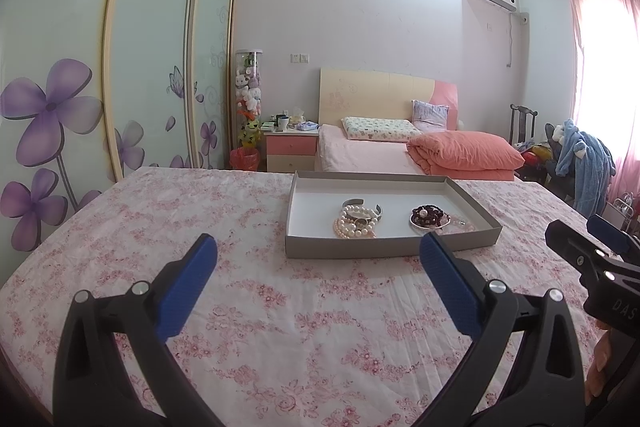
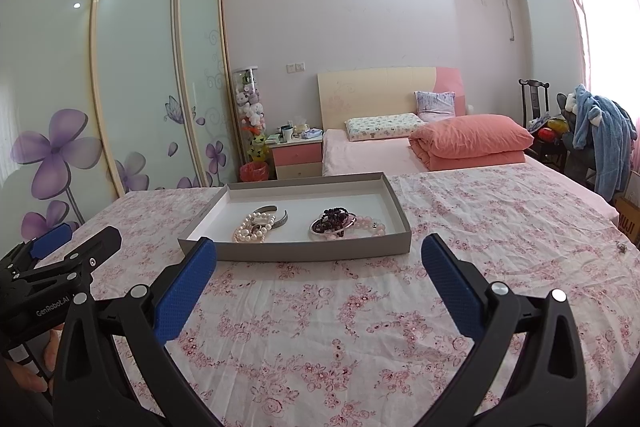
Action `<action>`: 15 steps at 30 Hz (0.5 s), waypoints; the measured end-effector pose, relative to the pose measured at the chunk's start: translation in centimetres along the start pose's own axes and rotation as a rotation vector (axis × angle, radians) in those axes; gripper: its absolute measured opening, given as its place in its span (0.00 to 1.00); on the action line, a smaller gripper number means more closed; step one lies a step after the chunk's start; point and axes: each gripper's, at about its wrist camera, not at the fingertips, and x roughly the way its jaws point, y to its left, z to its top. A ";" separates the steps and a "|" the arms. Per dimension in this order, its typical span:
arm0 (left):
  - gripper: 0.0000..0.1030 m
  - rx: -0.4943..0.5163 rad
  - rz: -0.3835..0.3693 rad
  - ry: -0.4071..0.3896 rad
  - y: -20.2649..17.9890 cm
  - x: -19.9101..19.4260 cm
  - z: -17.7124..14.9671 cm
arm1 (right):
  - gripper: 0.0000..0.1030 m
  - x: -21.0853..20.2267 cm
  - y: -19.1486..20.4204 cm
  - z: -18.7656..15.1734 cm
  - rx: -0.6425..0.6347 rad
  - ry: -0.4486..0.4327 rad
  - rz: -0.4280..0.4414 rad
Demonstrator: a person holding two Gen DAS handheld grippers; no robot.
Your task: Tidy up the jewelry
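Note:
A shallow grey box tray lies on the pink floral tablecloth. On its left side sits a pile of pearl bracelets with a silver cuff bangle. On its right, dark bead bracelets rest on a silver ring, with a pale pink bead bracelet beside them. My left gripper hovers open just short of the tray, empty. My right gripper also stands open and empty before the tray. Each gripper shows at the edge of the other's view.
The floral tablecloth spreads all around the tray. A small metallic item lies near the table's right edge. Beyond are a bed with a folded orange quilt, a nightstand and sliding wardrobe doors.

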 end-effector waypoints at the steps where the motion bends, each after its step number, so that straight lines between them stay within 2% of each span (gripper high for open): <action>1: 0.96 0.000 0.001 0.000 0.0 0.0 -0.1 | 0.98 0.0 0.0 0.0 0.000 0.000 0.000; 15: 0.96 -0.001 0.008 0.006 0.0 0.1 -0.3 | 0.98 0.1 0.0 -0.1 0.004 0.003 0.001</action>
